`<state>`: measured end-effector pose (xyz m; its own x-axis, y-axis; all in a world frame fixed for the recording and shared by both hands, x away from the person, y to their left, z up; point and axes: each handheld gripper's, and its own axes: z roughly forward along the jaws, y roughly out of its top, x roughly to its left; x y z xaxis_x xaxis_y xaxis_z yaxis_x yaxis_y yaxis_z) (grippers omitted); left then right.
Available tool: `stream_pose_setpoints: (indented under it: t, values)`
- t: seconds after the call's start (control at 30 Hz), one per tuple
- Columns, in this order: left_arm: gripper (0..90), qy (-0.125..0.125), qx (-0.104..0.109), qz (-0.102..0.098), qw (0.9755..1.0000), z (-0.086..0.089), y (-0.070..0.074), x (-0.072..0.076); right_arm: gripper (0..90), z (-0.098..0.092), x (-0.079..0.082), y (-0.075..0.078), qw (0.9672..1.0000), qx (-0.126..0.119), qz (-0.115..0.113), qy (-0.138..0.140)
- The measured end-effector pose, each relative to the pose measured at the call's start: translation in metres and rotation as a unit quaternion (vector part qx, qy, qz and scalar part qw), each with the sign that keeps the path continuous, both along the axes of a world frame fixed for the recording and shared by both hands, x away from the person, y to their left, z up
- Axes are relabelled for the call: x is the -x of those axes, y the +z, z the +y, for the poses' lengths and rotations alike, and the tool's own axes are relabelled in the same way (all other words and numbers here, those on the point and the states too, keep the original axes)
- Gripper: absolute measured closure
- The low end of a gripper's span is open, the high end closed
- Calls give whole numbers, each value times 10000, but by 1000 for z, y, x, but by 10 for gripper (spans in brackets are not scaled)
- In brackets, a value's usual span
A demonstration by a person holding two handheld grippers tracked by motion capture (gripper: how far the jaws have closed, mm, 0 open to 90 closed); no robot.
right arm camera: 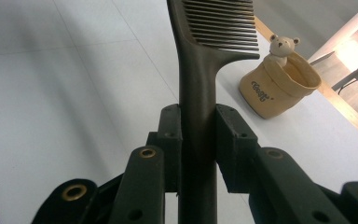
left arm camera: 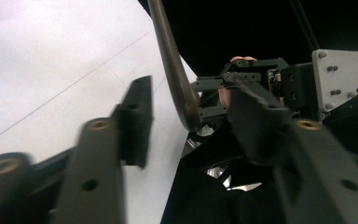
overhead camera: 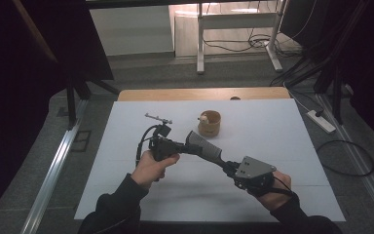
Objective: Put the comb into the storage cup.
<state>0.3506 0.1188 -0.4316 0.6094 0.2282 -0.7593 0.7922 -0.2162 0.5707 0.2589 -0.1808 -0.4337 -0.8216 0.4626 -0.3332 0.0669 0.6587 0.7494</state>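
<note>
Right tool pinches comb; left tool spread around it, mid-table.

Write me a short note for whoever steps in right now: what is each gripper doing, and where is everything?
Right gripper: shut on the dark comb, clamped at its handle, held above the white table.
Left gripper: open around the comb's toothed end, pads not pressing.
Tan cup with a small bear figure: upright, farther back.
Done: comb lifted.
Left: probably a handover or placing it in the cup.
</note>
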Motion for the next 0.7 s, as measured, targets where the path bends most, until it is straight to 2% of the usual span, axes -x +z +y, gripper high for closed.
stream_pose_setpoints:
  t: [0.13, 0.3, 0.43, 0.7]
  values:
    - [679, -9, -5, 74, 10000, 0, 0, 0, 725, 0, 0, 0, 10000, 8, -9, 1]
    - [766, 18, -59, 168, 9998, 0, 0, 0, 725, 0, 0, -1, 10000, 10, -24, 23]
    - [797, -1, 15, 287, 9996, 0, -1, 1, 725, 0, 0, -1, 10000, 53, -58, 27]
    - [828, 13, 75, 404, 9992, -1, -3, 0, 724, 0, -1, -4, 9997, 145, -185, 28]
